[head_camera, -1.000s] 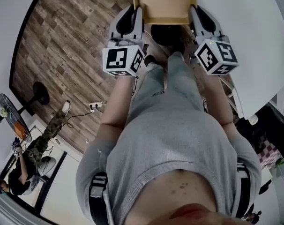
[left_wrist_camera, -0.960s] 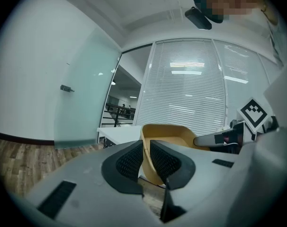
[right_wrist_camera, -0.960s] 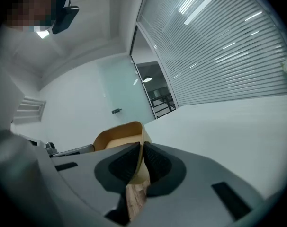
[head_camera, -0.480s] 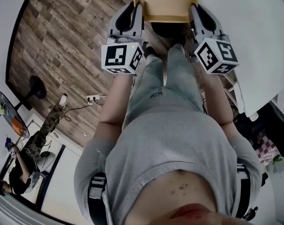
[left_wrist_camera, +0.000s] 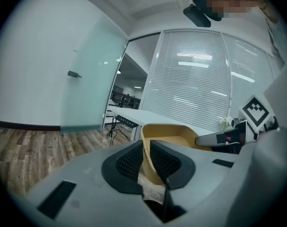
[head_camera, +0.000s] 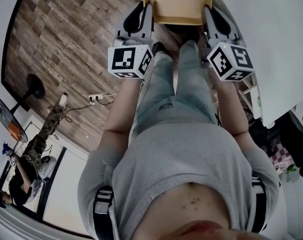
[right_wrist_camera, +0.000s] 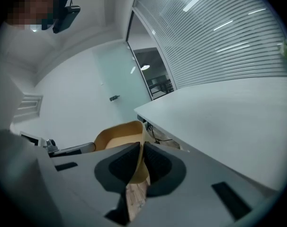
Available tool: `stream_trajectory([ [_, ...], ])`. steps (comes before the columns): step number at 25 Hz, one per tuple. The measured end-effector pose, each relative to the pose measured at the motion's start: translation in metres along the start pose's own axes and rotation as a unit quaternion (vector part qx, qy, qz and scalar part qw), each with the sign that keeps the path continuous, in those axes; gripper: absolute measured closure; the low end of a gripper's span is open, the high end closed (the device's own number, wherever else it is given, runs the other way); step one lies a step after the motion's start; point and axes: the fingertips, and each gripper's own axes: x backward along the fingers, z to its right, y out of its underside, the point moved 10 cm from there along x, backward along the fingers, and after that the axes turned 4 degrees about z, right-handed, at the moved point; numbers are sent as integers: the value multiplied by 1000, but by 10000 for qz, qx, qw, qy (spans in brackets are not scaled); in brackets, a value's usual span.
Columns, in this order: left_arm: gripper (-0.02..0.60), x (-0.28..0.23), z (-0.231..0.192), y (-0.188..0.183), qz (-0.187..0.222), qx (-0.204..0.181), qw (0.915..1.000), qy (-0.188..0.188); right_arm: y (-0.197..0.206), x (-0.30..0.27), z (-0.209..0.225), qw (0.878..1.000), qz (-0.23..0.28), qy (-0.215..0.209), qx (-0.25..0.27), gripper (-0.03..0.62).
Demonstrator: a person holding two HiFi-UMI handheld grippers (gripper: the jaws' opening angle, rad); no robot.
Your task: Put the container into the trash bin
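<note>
Both tongs are closed on the same thing. In the head view, the left tongs (head_camera: 144, 15) and the right tongs (head_camera: 210, 15) each hold one end of the tan, shallow container with rounded corners (head_camera: 176, 6). It hangs directly ahead of the tips, and its long axis goes across from one tongs to the other, so no hand is nearer. Below it is the brown wooden floor (head_camera: 71, 44). I see no trash bin in this view.

In the left gripper view, the black ribbed pads are almost together and they pinch the thin near wall of the container (left_wrist_camera: 174, 134). The open bowl lies ahead and to the right of the tips.

In the right gripper view, the jaws are also narrow and they press on the opposite wall. The container (right_wrist_camera: 117, 136) lies ahead and to the left, and the white table top (right_wrist_camera: 228, 126) is on the right. The bin is hidden here too, so I judge that I must find it first.
</note>
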Motion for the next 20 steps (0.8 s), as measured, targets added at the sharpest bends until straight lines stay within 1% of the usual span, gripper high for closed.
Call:
stream_trajectory([
  [11,531,3,-3,54,-369,204,9990,-162,50,-9,19,9991,-408,39,-146,510],
  [20,531,-7,-1,98,-633,240,9975,-196,85,-19,44,9969,-728,156,-246,510],
])
